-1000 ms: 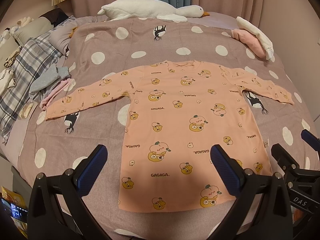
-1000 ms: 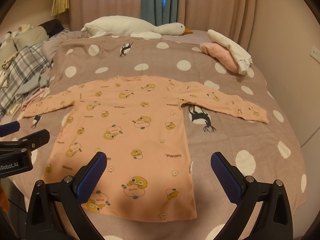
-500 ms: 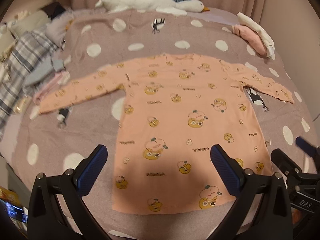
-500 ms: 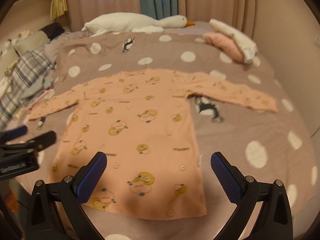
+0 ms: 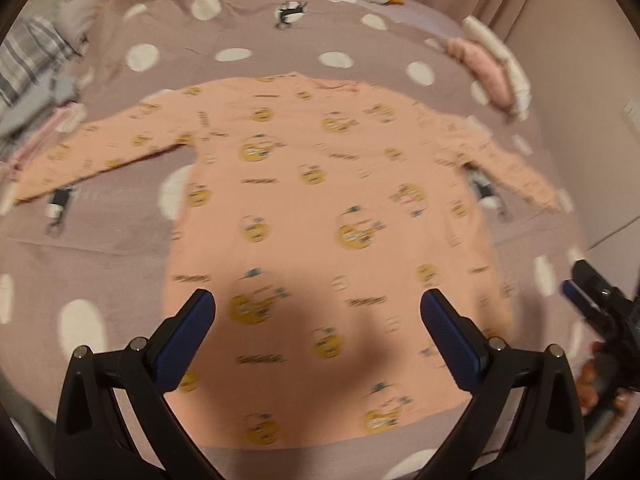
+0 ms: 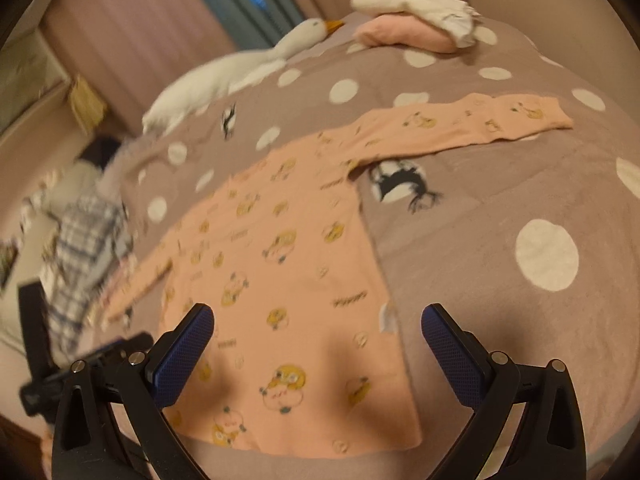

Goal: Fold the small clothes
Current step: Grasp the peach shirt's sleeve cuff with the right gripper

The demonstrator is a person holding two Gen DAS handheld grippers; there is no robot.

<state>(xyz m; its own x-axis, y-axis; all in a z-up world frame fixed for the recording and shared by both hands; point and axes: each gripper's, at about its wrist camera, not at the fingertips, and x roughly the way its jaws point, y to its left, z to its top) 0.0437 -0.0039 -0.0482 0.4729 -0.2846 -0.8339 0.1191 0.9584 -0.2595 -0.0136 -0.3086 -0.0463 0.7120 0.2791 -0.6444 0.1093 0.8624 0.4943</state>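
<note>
Shirt laid out flat, no fold made yet

The peach long-sleeved shirt (image 5: 332,216) lies unfolded on the spotted bed (image 6: 500,184) — sleeves out to each side, every fold left to do. Its long axis runs straight ahead of the fingers, hem nearest them, neckline pointing away toward the goose plush (image 6: 240,68). The left gripper (image 5: 318,330) hovers over the hem with fingers spread and empty; the right gripper (image 6: 317,342) — likewise spread, holding nothing — hangs above the hem's right corner.
</note>
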